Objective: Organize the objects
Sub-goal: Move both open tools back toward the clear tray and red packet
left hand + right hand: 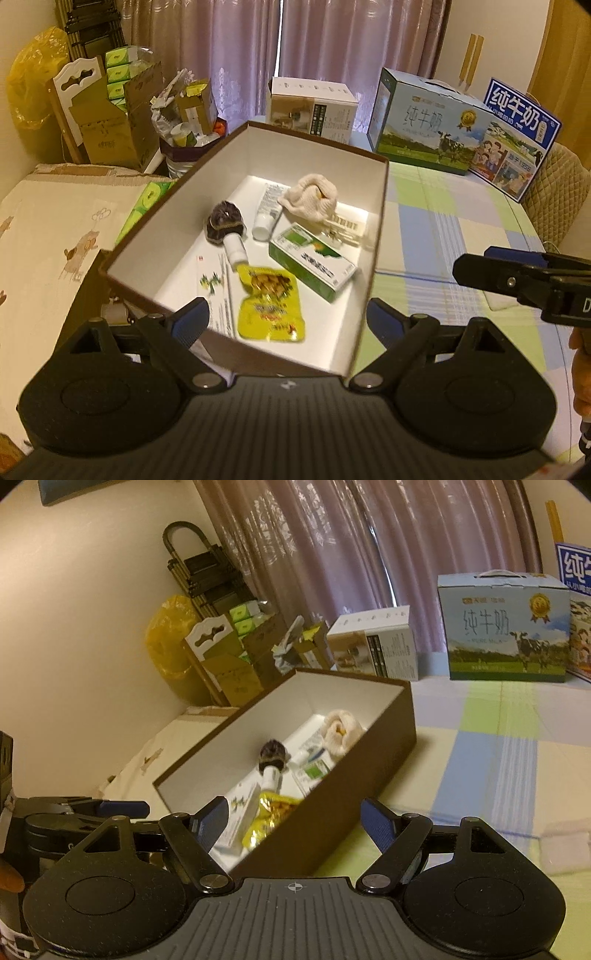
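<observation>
The brown cardboard box with white lining [236, 177] rests on the checked surface [443, 229], filled. Both the left tool [286, 317] and right tool [291, 821] are held apart, empty; its near wall should be straddled squarely before closing.

Left claw [288, 321] & right claw [293, 821]: black arms, blue ribbed pads, silver screws.

The light-blue milk carton [504, 627] reads "纯牛奶" and "PURE MILK"; the dark-blue carton [524, 122] reads "纯牛奶".
</observation>
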Demonstrator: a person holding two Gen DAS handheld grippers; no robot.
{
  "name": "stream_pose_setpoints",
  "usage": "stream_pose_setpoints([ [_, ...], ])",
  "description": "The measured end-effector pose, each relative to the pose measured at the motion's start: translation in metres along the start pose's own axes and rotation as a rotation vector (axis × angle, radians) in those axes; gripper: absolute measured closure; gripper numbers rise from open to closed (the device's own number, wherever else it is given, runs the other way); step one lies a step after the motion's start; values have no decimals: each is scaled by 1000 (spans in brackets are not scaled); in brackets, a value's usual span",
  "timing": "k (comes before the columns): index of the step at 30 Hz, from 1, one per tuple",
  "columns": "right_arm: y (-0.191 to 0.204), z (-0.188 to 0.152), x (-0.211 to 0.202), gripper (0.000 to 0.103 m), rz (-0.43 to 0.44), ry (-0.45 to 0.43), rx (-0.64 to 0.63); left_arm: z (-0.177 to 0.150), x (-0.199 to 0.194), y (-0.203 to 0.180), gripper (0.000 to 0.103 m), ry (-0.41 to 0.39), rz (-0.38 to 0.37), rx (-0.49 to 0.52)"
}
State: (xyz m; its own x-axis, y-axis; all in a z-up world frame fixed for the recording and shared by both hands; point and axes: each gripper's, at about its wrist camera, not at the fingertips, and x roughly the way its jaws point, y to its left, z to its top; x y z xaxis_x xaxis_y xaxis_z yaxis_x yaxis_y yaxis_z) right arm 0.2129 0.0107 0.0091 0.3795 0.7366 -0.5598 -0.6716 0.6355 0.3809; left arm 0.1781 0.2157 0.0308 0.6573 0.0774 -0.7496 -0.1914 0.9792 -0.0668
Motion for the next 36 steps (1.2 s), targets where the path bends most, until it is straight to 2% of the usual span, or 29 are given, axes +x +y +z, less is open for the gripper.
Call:
stream_pose_setpoints([
  [7,-16,-22,-32,27,1,27,-5,-26,-17,-29,13,9,-1,-8],
  [18,-58,-54,-74,27,-41,97,19,-57,-21,-86,13,66,-27,15],
  [36,-131,-87,-132,27,-185,127,142,-65,-2,-181,13,113,-129,147],
])
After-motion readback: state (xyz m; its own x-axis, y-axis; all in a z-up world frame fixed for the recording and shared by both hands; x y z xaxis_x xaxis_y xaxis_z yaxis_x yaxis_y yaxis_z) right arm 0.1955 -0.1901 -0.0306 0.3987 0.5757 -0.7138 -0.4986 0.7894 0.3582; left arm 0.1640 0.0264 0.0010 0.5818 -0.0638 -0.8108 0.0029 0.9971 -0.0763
